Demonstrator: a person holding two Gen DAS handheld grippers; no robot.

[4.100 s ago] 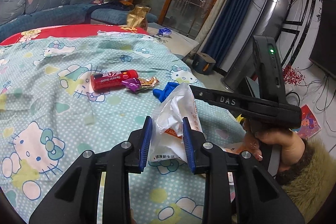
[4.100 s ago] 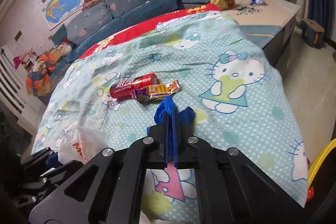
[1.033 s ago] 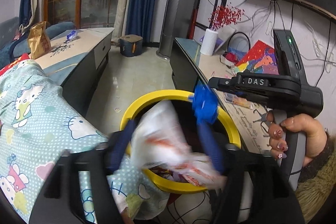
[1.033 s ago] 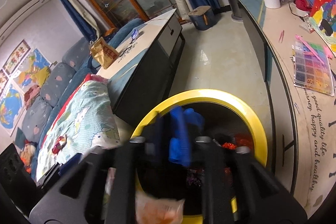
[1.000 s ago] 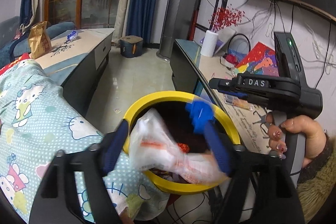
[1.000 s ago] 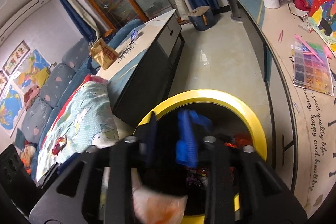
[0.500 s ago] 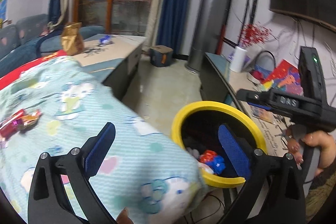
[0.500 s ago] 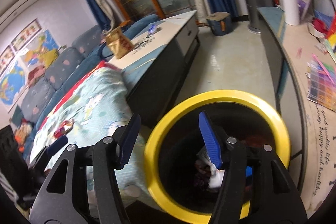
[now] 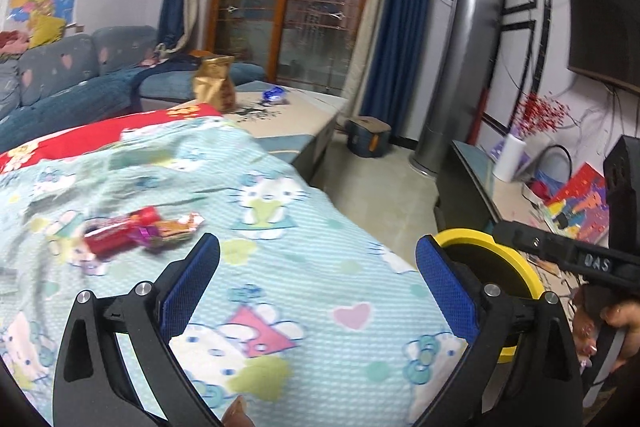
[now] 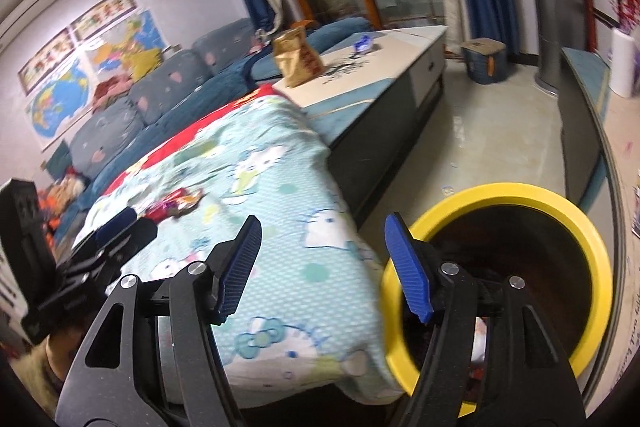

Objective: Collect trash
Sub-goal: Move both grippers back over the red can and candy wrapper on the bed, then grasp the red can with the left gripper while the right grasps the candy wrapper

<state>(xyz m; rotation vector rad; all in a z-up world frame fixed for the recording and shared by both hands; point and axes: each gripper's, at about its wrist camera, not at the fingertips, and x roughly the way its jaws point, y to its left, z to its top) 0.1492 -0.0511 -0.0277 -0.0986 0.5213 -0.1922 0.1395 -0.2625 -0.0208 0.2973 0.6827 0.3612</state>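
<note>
Both tools empty. Left tool (image 9: 316, 267) spread wide, nothing between the pads; right tool (image 10: 322, 263) jaws opening, also nothing between them. Some trash shows inside the yellow-rimmed bin (image 10: 592, 247), standing on the floor beside the bed. Left to collect: red can (image 9: 120, 233) and snack wrapper (image 9: 170, 229), touching each other, lying on the bed's cartoon-cat cover (image 9: 304, 299), well apart from the bin. Judged partway done. Room: blue sofa (image 9: 68, 75), low counter (image 10: 380, 67) carrying a gold bag (image 10: 298, 57), glass doors with blue curtains.
</note>
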